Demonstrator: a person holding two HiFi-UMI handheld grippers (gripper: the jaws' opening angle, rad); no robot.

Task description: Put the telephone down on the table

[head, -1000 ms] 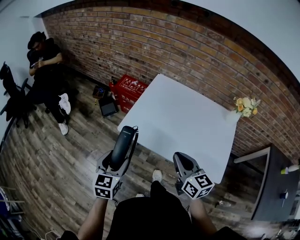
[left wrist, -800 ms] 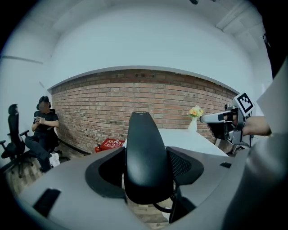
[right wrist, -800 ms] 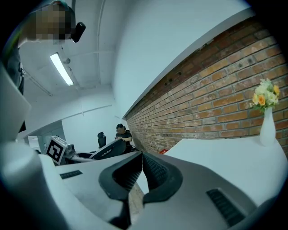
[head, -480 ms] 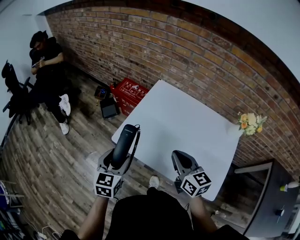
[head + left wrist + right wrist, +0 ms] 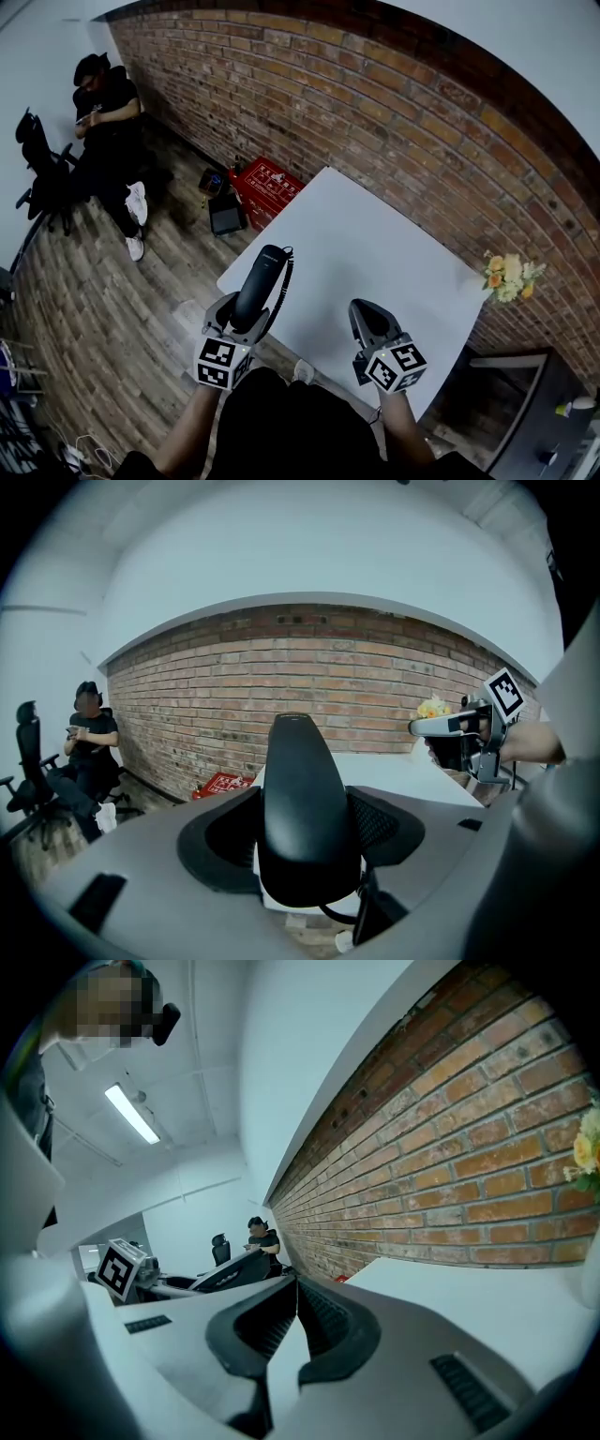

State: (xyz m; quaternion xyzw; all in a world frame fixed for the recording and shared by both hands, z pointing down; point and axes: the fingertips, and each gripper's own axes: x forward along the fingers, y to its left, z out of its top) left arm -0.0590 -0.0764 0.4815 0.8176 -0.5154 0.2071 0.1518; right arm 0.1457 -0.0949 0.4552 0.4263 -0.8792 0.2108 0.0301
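Note:
A black telephone handset [image 5: 262,279] with a dark cord stands up out of my left gripper [image 5: 247,315], which is shut on its lower part. The handset hangs over the near left edge of the white table [image 5: 375,234]. In the left gripper view the telephone [image 5: 300,799] fills the gap between the two pads. My right gripper [image 5: 362,317] is shut with nothing in it, over the table's near edge. The right gripper view shows its pads [image 5: 296,1314] meeting, and my left gripper [image 5: 232,1271] off to the side.
A vase of yellow flowers [image 5: 511,277] stands at the table's far right corner by the brick wall [image 5: 394,103]. A red crate [image 5: 264,180] and a dark box [image 5: 225,214] lie on the wood floor left of the table. A person [image 5: 105,112] sits by an office chair [image 5: 42,159].
Both grippers have come closer to the table. The telephone, earlier over the floor by the table's corner, is now over its near edge. Both grips are unchanged.

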